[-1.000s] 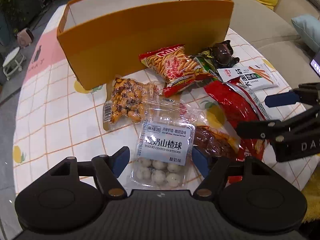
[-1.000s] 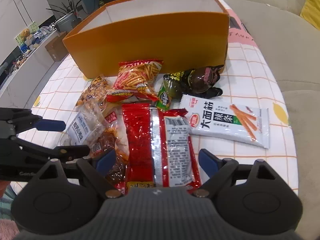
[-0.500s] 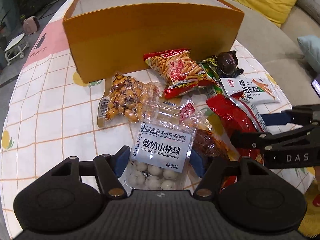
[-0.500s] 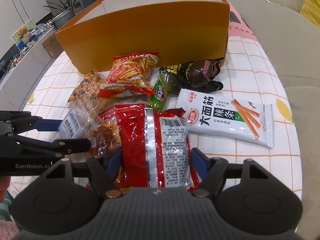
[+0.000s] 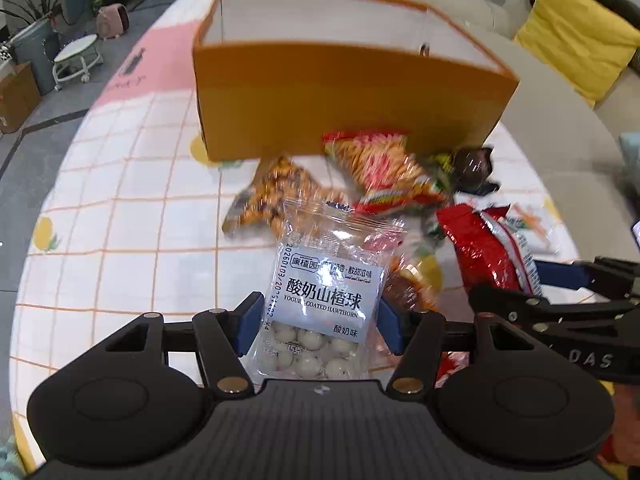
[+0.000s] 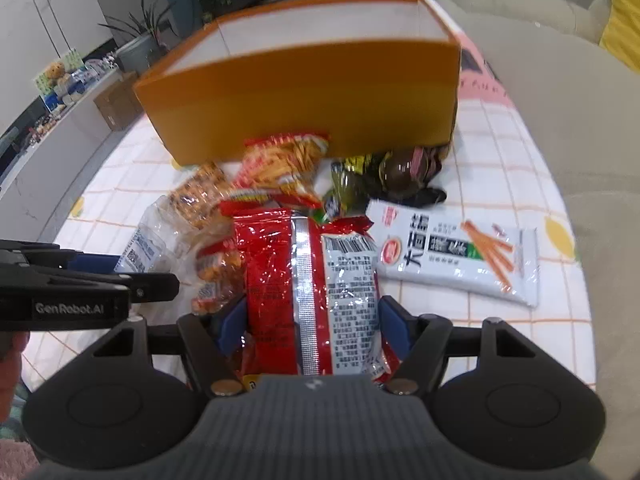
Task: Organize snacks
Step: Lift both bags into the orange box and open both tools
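A clear bag of yogurt-coated hawthorn balls (image 5: 328,280) stands between the blue pads of my left gripper (image 5: 320,316). Its jaws are closing, the pads press on the bag's sides, and the bag is raised off the table. My right gripper (image 6: 312,316) is shut on a red foil packet (image 6: 312,264) that lies with its silver seam up. An open orange box (image 5: 340,96) with a white inside stands behind the snack pile. In the right wrist view the left gripper (image 6: 120,276) shows at the left edge.
Loose on the checked tablecloth (image 5: 120,220) lie a red stick-snack bag (image 5: 376,164), a nut packet (image 5: 272,192), a dark wrapped snack (image 6: 400,168) and a white packet (image 6: 452,256). A beige sofa (image 6: 560,92) with a yellow cushion (image 5: 576,28) runs along the table's right side.
Both grippers have closed from wide open onto their packets. The left one has lifted the hawthorn bag a little and rolled. The right hand has stayed in place.
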A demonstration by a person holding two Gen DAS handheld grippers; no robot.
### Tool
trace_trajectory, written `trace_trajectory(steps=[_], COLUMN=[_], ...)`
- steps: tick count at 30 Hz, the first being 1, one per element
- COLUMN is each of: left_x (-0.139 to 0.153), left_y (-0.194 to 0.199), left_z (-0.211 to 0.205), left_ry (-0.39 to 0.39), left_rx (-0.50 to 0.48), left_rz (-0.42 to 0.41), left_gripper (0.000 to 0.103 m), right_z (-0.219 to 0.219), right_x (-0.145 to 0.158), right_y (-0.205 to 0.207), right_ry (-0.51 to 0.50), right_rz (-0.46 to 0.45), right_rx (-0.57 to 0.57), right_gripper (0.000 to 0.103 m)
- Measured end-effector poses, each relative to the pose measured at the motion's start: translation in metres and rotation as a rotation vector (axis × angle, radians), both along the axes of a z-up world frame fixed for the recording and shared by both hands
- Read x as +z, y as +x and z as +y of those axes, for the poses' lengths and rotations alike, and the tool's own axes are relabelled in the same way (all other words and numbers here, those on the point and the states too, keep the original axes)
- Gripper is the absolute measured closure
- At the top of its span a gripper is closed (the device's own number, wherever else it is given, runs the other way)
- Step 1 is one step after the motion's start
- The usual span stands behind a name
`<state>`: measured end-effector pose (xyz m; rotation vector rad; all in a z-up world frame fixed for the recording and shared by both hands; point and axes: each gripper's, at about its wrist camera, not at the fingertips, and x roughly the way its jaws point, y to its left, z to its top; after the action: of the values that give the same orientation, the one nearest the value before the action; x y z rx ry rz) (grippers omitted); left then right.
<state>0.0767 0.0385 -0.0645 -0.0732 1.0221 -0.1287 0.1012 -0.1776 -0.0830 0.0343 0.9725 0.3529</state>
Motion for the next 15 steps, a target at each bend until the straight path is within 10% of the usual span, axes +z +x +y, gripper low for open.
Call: trace_trajectory(steps=[15], left_x=[0.102], left_y=[0.003], left_z=[0.006], left_ry=[-0.131], left_rx=[0.026], left_rz=[-0.138], left_gripper=[0.035], right_z=[-0.027], right_x=[0.089], right_y=[0.002], right_ry=[0.191], right_rz=[-0.095], right_rx=[-0.054], right_gripper=[0.035])
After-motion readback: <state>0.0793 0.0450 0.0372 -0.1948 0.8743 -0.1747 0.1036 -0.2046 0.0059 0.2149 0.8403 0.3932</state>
